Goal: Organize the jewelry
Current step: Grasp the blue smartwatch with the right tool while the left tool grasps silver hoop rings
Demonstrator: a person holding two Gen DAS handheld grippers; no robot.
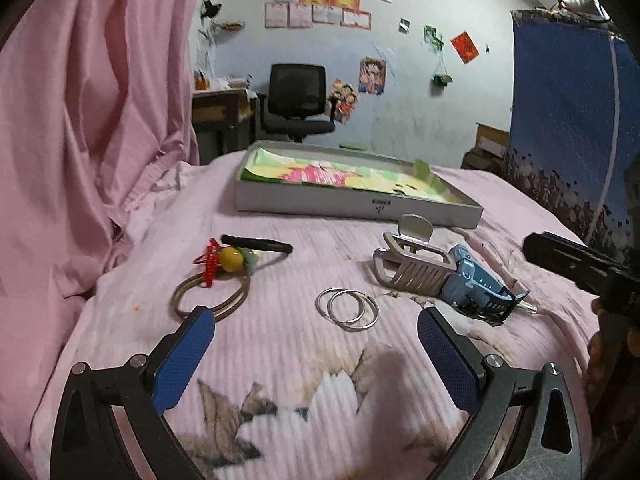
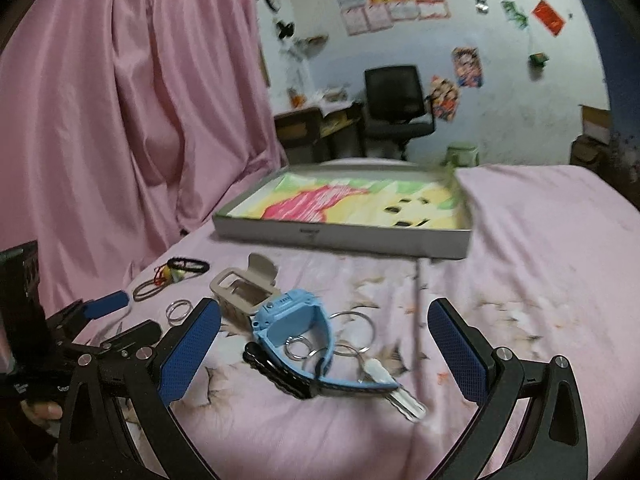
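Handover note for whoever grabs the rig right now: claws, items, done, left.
Left claw: open, empty, low over the bedspread in front of the silver hoop pair.
Right claw: open, empty, facing the blue watch.
On the bed: bangles with yellow bead charm, black hair tie, silver clip, key ring with key.
Tray: holds only its coloured liner, as far as I can see.
Done: nothing. Left: move everything into the tray.

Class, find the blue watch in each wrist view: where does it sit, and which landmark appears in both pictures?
Left wrist view: the blue watch lies right of centre, against the silver clip.
Right wrist view: it lies at centre, between the open fingers of the right gripper.
Shared landmark: the shallow grey box behind it on the bed.
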